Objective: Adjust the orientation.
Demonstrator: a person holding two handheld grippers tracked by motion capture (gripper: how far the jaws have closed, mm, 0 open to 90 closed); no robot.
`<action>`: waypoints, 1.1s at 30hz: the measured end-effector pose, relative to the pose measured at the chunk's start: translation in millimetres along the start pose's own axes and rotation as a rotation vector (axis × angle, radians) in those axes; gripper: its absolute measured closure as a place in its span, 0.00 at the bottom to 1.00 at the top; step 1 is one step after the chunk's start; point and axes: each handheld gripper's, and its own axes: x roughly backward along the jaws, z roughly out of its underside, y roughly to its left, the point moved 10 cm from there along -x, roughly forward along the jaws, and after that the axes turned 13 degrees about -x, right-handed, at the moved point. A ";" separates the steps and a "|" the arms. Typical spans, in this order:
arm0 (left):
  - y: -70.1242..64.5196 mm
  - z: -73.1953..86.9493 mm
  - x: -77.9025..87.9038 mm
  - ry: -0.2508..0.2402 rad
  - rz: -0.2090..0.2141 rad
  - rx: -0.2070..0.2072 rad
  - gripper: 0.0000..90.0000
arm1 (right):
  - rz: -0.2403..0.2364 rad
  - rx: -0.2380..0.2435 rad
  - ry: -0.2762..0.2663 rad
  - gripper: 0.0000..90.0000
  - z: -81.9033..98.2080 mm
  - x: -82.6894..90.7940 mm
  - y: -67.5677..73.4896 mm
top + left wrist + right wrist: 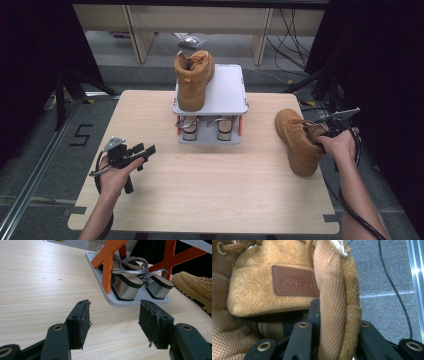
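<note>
Tan suede boot (299, 141) with brown leather patch (295, 281), pale woodgrain worktop (210, 175), grey rack (220, 92) with orange struts (108, 262), black tool (131, 154)

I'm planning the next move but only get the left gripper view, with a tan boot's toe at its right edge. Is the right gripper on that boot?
Observer: Yes. The right gripper is clamped on the padded collar of that tan suede lace-up boot.
Operator: Where's its partner?
Observer: A second tan suede boot stands upright on the grey top shelf of the two-tier rack.
</note>
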 end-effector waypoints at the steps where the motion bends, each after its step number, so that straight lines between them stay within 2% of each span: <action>1: 0.1 0.1 0.0 0.000 -0.001 -0.001 0.46 | 0.002 0.005 -0.001 0.85 -0.2 -0.2 -0.4; 3: -0.3 0.5 0.0 0.003 0.002 -0.003 0.46 | 0.000 0.024 -0.003 0.85 -1.1 -0.4 -2.9; 6: -1.6 0.8 -0.9 -0.001 0.010 0.002 0.46 | -0.017 -0.018 0.007 0.84 -1.4 -0.6 -3.7; 7: -2.3 1.2 -1.4 -0.002 0.017 0.005 0.46 | -0.035 -0.067 0.002 0.84 -1.0 -0.7 -0.8; 8: -2.3 1.7 -1.7 0.000 0.016 0.002 0.46 | -0.037 -0.063 -0.011 0.84 -1.9 -2.6 -1.9; 9: -2.5 2.3 -1.8 0.004 0.014 0.000 0.46 | -0.043 -0.069 0.005 0.83 -1.0 -1.0 -1.8; 10: -2.8 2.7 -2.0 0.006 0.015 0.001 0.46 | -0.043 -0.054 -0.003 0.83 -1.8 -1.7 -3.4; 11: -3.2 3.0 -2.2 0.008 0.016 -0.001 0.46 | -0.032 -0.038 0.012 0.83 -0.5 -1.3 -6.0; 12: -3.5 2.7 -2.4 0.004 0.016 -0.002 0.46 | -0.042 -0.060 0.020 0.83 -0.2 -0.9 -4.1; 13: -3.7 2.7 -2.5 0.004 0.018 -0.001 0.46 | -0.041 -0.048 0.013 0.84 -0.9 -1.6 -4.9; 14: -3.7 2.8 -2.4 0.005 0.018 -0.001 0.46 | -0.041 -0.006 0.016 0.85 -2.2 -1.2 -7.2; 15: -3.7 2.9 -2.4 0.005 0.018 -0.001 0.46 | -0.038 -0.079 0.028 0.86 1.0 -0.5 -1.9; 16: -3.4 3.3 -2.4 0.006 0.018 -0.001 0.46 | -0.034 -0.071 0.019 0.86 0.5 -1.1 -1.7; 17: -3.0 3.6 -2.5 0.006 0.016 0.002 0.46 | -0.026 -0.041 -0.019 0.87 -2.3 -3.0 -3.7; 18: -2.8 4.0 -2.7 0.007 0.017 0.001 0.46 | -0.018 -0.048 0.016 0.88 -0.1 -0.1 -2.7; 19: -2.6 4.3 -2.7 0.009 0.017 0.002 0.46 | -0.013 -0.033 0.006 0.89 -1.0 -0.5 -3.5; 20: -2.4 4.5 -2.5 0.009 0.017 0.003 0.46 | -0.015 -0.043 0.013 0.89 -0.1 0.2 -2.2; 21: -1.9 4.6 -2.3 0.010 0.016 0.003 0.46 | -0.010 0.043 -0.015 0.90 -4.3 -1.5 -8.4; 22: -1.8 4.2 -2.1 0.008 0.016 0.008 0.46 | -0.010 0.029 -0.013 0.90 -3.6 -0.9 -7.4; 23: -0.3 3.3 -1.5 0.005 0.013 0.009 0.46 | -0.025 -0.046 -0.008 0.91 -2.5 1.9 -2.7; 25: 0.2 3.0 -1.2 0.004 0.014 0.010 0.46 | -0.030 -0.034 -0.019 0.92 -4.2 2.1 -4.7; 26: 1.0 2.9 -0.8 0.005 0.011 0.011 0.46 | -0.048 -0.081 -0.008 0.92 -2.9 3.2 -3.1; 27: 1.4 2.7 -0.7 0.002 0.010 0.014 0.46 | -0.056 -0.056 -0.020 0.92 -4.8 2.7 -6.3; 29: 2.4 3.1 -0.8 0.005 0.007 0.013 0.46 | -0.089 -0.093 -0.031 0.92 -5.2 2.2 -5.3; 30: 2.3 3.3 -0.8 0.005 0.008 0.014 0.46 | -0.089 -0.082 -0.020 0.92 -5.2 3.4 -7.6; 33: 1.7 3.1 -0.7 0.003 0.009 0.014 0.46 | -0.119 -0.126 -0.020 0.92 -6.2 4.8 -8.1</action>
